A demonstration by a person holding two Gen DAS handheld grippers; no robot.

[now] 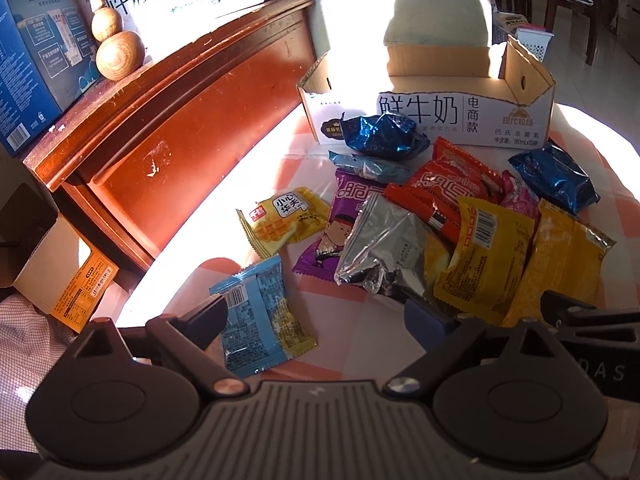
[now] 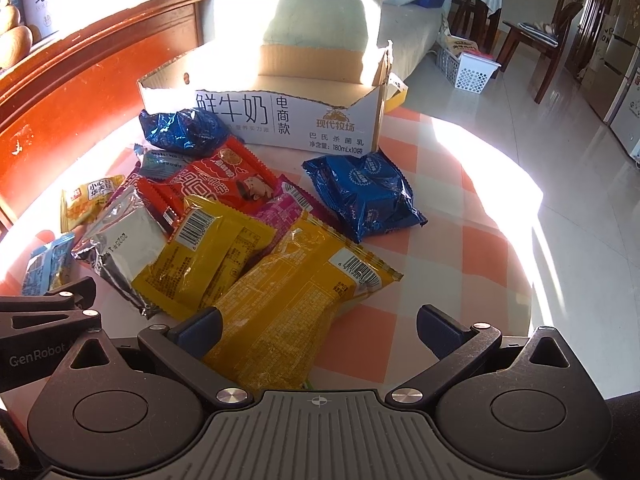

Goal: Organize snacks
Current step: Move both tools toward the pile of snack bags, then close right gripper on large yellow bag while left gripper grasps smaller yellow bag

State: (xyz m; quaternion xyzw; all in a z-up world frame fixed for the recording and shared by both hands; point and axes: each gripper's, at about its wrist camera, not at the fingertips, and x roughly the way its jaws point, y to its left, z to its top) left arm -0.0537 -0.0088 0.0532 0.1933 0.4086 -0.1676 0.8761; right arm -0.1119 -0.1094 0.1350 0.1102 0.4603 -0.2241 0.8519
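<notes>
Task looks barely begun: cardboard box (image 2: 320, 128) appears empty, snack packets (image 2: 224, 236) heaped on checked table (image 2: 460, 240) before it. Left gripper (image 1: 316, 320), right gripper (image 2: 320, 332) both spread wide, holding nothing. All sorting remains.

A wooden gourd (image 1: 116, 42) is standing on the red-brown cabinet (image 1: 180, 120) at upper left, beside blue cartons (image 1: 36, 64); a white perforated basket (image 2: 474, 72) is sitting on the floor at upper right.
</notes>
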